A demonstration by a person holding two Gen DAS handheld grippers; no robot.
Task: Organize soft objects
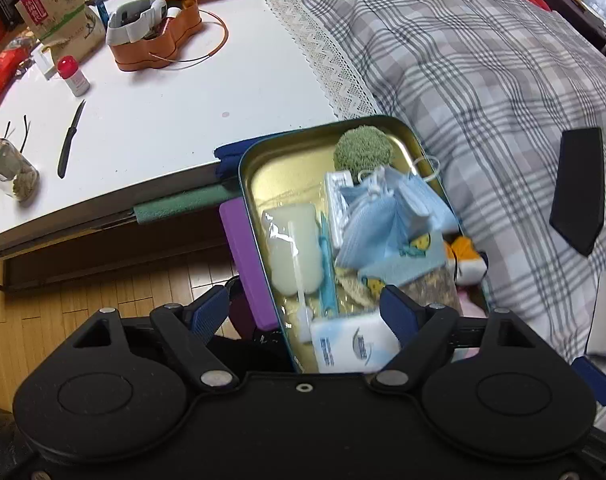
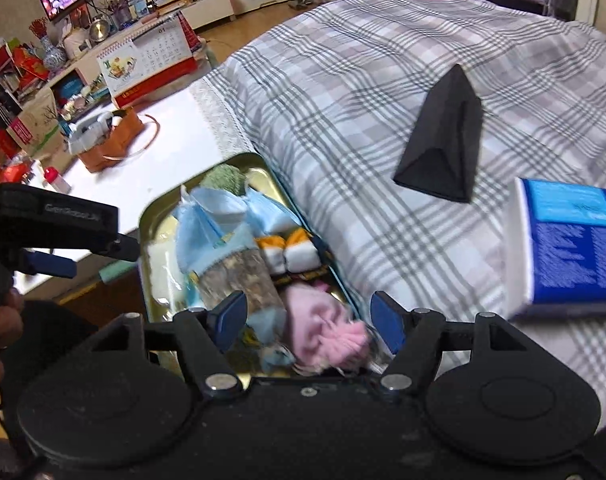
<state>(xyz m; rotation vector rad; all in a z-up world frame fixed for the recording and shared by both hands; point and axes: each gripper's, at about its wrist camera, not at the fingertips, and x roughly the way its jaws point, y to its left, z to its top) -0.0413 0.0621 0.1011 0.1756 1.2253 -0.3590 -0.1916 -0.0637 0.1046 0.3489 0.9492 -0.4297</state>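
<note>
The open tin [image 1: 263, 160], packed with soft items including a blue face mask [image 1: 387, 208] and pink plush [image 2: 323, 328], sits between white table [image 1: 163, 120] and plaid bedcover [image 1: 483, 80]. Left gripper [image 1: 303, 312] and right gripper [image 2: 307, 320] hover above it, jaws parted, gripping nothing.

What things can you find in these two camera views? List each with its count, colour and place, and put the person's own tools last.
tin: one, gold inside, at the table edge beside the plaid cloth
face masks: a bunch, light blue, in the tin
pompom: one, green, tin's far end
pink knit item: one, tin's near end
plaid cloth: one, grey and white
black folded piece: one, on the cloth
blue box: one, on the cloth
knife: one, black, on the white table
left gripper: open, over the tin
right gripper: open, over the tin
</note>
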